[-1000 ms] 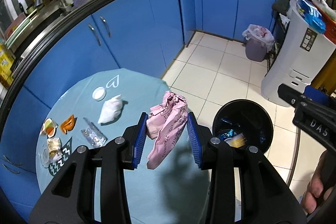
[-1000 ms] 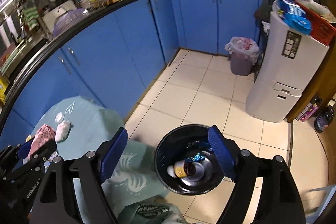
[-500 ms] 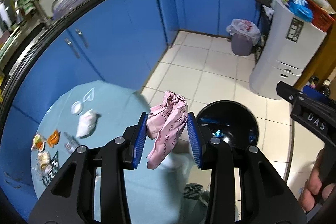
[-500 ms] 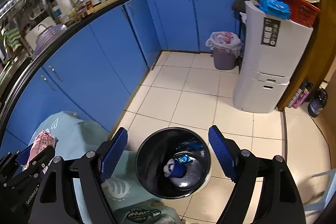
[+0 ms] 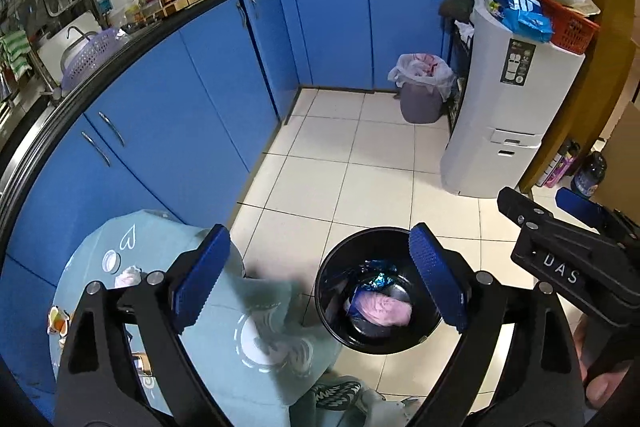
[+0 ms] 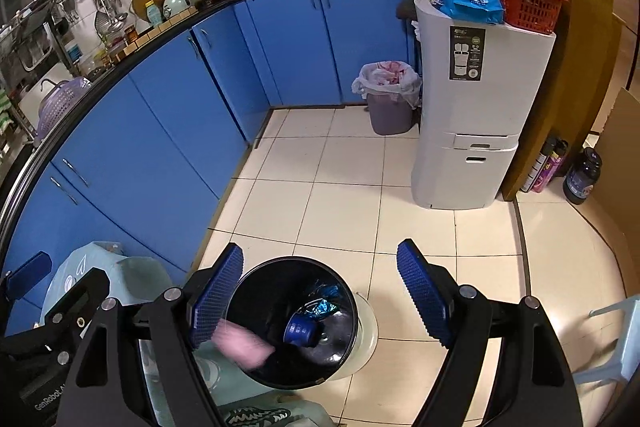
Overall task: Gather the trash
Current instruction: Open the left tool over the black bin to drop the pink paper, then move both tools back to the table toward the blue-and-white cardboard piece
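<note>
Above the black bin [image 5: 332, 307], the left tongs [image 5: 320, 275] have just been opening and stand wide apart, nothing between them. The pink wrapper [image 5: 382, 309] lies inside the bin. Beside them, the right tongs [image 6: 320, 299] gape empty over the same bin.

The left gripper [image 5: 318, 277] tilts downward beside the black bin [image 5: 332, 323], its jaws having just swung wide, nothing between its blue fingers [image 5: 200, 279]. The right gripper [image 6: 320, 293] hangs above the same bin, jaws spread and empty.
</note>
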Demonstrator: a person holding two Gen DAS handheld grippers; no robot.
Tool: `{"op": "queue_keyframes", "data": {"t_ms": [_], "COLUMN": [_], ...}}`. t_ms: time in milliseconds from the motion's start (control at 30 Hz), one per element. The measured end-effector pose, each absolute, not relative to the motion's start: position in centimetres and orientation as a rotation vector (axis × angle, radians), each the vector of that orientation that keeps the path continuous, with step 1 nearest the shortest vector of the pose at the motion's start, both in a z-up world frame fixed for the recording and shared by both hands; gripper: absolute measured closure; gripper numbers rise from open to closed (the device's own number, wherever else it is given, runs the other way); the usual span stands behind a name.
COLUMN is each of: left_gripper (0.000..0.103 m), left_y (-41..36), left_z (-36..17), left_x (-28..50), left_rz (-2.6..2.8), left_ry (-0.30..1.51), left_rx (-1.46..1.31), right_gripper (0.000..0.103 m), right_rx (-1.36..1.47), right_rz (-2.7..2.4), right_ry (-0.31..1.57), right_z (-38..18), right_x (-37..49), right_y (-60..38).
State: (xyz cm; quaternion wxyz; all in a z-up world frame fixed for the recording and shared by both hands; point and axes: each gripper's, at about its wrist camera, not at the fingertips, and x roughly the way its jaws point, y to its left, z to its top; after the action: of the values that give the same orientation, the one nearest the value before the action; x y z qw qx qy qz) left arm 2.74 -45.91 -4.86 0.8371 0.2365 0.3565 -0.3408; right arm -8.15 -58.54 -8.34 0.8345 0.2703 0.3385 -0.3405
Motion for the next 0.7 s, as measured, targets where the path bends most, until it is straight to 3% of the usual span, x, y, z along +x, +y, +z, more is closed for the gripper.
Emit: {"op": "queue_keyframes", "data": {"t_ms": [700], "left_gripper": [0.012], "left_y": [-36.1], "left_z": [-4.2], "left_x": [8.1], "left_rz": [-0.534], "left_ry": [0.819], "left_rx": [0.332], "right_gripper": [0.026], "right_rx": [0.448], "right_rz": [-0.537], "right_ry": [0.756], "right_z": [-7.1], "right_x": [-1.7], "right_y": [-50.9]}}
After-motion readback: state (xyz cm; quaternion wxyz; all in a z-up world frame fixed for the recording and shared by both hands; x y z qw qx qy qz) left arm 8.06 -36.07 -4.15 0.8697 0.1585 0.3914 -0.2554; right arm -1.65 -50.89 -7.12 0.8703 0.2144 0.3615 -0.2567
